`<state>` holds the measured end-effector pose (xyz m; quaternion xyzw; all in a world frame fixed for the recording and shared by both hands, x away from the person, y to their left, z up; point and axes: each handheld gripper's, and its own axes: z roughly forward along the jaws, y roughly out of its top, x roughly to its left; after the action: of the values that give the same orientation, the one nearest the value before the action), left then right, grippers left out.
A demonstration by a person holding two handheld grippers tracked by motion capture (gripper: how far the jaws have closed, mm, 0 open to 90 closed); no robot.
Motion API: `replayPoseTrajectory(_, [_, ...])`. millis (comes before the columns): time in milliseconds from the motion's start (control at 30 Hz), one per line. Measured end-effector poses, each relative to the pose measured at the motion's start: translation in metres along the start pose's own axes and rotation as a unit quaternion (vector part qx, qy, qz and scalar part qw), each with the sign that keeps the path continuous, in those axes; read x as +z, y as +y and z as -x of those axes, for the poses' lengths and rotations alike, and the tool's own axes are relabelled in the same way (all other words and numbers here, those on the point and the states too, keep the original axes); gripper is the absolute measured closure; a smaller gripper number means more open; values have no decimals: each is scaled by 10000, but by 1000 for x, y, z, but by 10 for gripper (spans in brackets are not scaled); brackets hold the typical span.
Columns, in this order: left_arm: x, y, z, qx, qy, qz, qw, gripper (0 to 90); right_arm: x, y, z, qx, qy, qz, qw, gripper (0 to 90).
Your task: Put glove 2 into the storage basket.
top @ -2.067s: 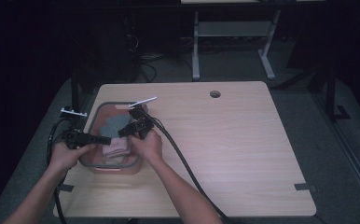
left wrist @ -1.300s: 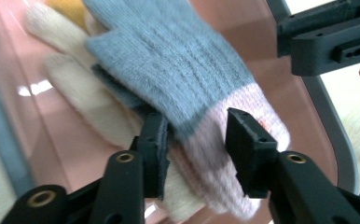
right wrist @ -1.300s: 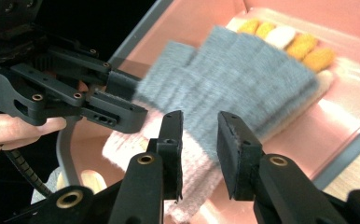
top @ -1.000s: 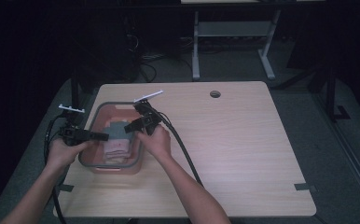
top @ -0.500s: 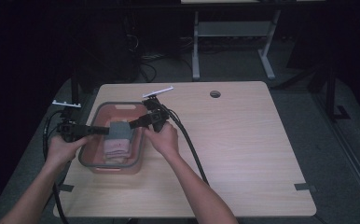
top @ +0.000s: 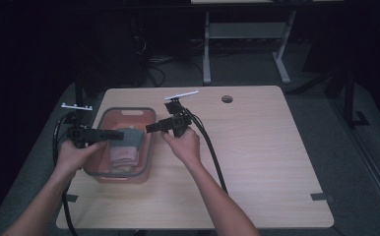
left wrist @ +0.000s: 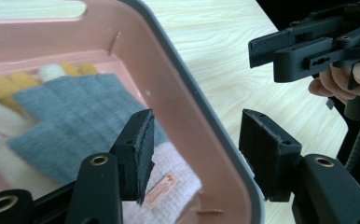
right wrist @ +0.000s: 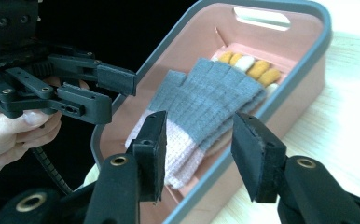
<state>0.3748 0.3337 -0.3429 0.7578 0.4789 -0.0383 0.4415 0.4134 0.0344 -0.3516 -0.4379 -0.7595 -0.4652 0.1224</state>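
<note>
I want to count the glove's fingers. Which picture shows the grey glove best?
The right gripper view: the grey glove lies flat in the pink bin, fingers and pale cuff clear. In the left gripper view a black jaw covers part of it. In the high view it is small.

Quick count: one wooden table (top: 257, 162), one pink bin (top: 124, 173) with a grey rim on it. Inside there's one grey glove with a pink cuff (right wrist: 206, 100), plus at least one more glove underneath with yellow and white fingertips (right wrist: 250, 65), can't tell if it's more than one. Two handheld grippers, left gripper (top: 116, 134) and right gripper (top: 151, 128).
</note>
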Motion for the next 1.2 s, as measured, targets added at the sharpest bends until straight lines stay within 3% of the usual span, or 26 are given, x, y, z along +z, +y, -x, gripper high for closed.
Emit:
replayPoseTrajectory(200, [6,2,6,-42,-70,44,10000,417,-15,-4,7,-6,31,74,10000,529])
replayPoseTrajectory(667, [20,5,24,154,-240,18,9996,393,-43,-14,20,81,-32,235,9997,502])
replayPoseTrajectory(1200, [34,9,39,216,-420,-24,9989,369,-71,-26,38,257,-49,449,9987,500])
